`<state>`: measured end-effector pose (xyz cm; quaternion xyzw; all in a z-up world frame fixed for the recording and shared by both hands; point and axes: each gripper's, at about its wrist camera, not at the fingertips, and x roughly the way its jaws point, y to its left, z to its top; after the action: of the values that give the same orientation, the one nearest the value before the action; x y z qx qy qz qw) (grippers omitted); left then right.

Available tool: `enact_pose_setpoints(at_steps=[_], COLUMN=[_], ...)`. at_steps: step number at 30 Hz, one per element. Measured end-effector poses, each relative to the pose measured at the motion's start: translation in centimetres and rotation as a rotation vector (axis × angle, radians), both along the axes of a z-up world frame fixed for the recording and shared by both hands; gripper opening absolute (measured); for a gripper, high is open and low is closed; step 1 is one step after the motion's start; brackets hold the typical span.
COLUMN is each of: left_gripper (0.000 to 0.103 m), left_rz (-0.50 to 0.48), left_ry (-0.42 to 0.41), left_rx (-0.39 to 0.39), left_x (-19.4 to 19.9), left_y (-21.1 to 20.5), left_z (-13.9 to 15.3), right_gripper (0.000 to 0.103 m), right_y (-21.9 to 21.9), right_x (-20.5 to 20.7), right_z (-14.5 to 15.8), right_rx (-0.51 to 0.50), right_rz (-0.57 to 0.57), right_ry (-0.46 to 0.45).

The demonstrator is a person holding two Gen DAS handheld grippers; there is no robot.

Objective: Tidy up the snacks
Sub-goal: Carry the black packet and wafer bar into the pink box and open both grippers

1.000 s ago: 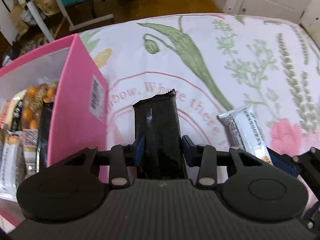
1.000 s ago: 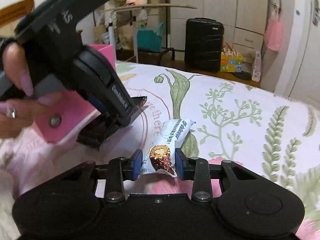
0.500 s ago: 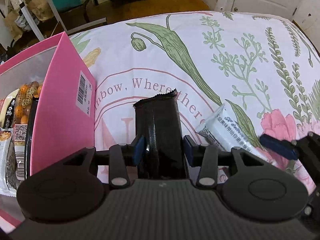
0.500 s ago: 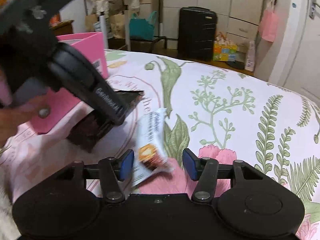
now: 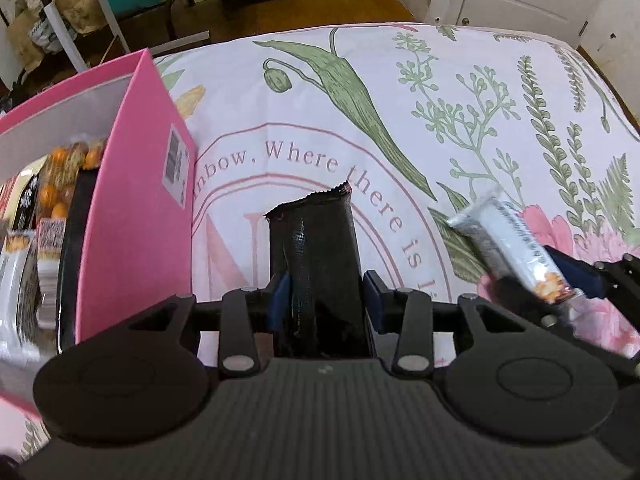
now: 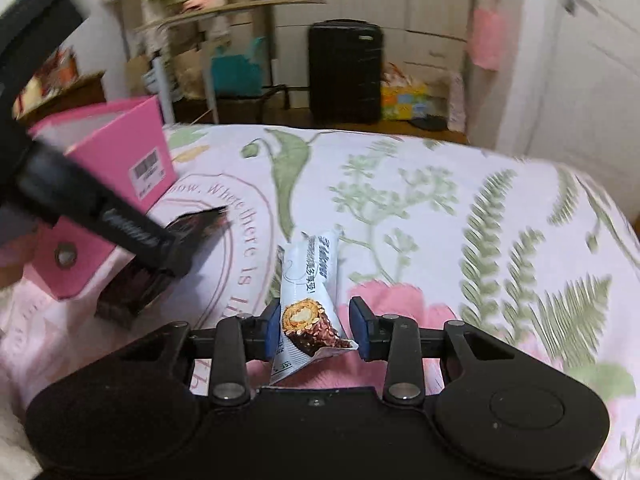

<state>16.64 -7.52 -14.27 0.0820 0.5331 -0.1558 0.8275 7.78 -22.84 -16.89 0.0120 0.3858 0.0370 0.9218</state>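
- Two snack bars are in the tools' hold above a bed [image 5: 440,112] covered with a floral sheet printed with lettering.
- Left tool [image 5: 325,300]: its blue pads are clamped on a black snack bar [image 5: 316,256], one pad on each long side. The wrapper's crimped far end points away from the camera, out over the sheet.
- Right tool [image 6: 314,328]: its jaws have just been closing, and a white snack bar [image 6: 310,284] sits between them. The left pad presses the wrapper's edge and the right pad sits at its crumpled lower corner, so the bar is pinched near the end that shows a nut-and-chocolate picture.
- In the left wrist view the white snack bar [image 5: 508,248] shows at the right edge, held in the right tool [image 5: 576,280] and tilted up to the left, clear of the sheet.
- In the right wrist view the left tool [image 6: 168,256] reaches in from the upper left, and the black snack bar [image 6: 160,264] hangs from it, slanted over the sheet.
- A pink box [image 5: 132,208] stands on the bed just left of the black snack bar, with a barcode label on its near side wall.
- Inside the pink box lie several packed snacks [image 5: 52,204], some in white wrappers and some showing orange pieces.
- Beyond the bed a black suitcase [image 6: 344,72] stands on the wooden floor, near a teal bag [image 6: 236,72].
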Motion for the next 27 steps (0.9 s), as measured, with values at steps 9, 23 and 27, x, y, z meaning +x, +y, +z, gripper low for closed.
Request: enact_pose_setpoints(at_steps=[9, 23, 27], left_gripper=[0.038, 0.038, 0.038], left_rz=[0.001, -0.021, -0.025], left_ry=[0.028, 0.005, -0.017], left_rx=[-0.047, -0.158, -0.174], left_x=[-2.5, -7.2, -8.6], left_y=[1.7, 6.3, 8.8], left_z=[1.3, 7.6, 10.2], right_gripper=[0.037, 0.035, 0.035], right_y=[-1.2, 1.9, 3.4], right_x=[-2.2, -4.8, -5.4], right_z=[1.1, 6.5, 8.9], right_rx=[0.135, 0.134, 0.145], right_rz=[-0.055, 0.079, 0.140], right_ry=[0.063, 0.088, 0.096])
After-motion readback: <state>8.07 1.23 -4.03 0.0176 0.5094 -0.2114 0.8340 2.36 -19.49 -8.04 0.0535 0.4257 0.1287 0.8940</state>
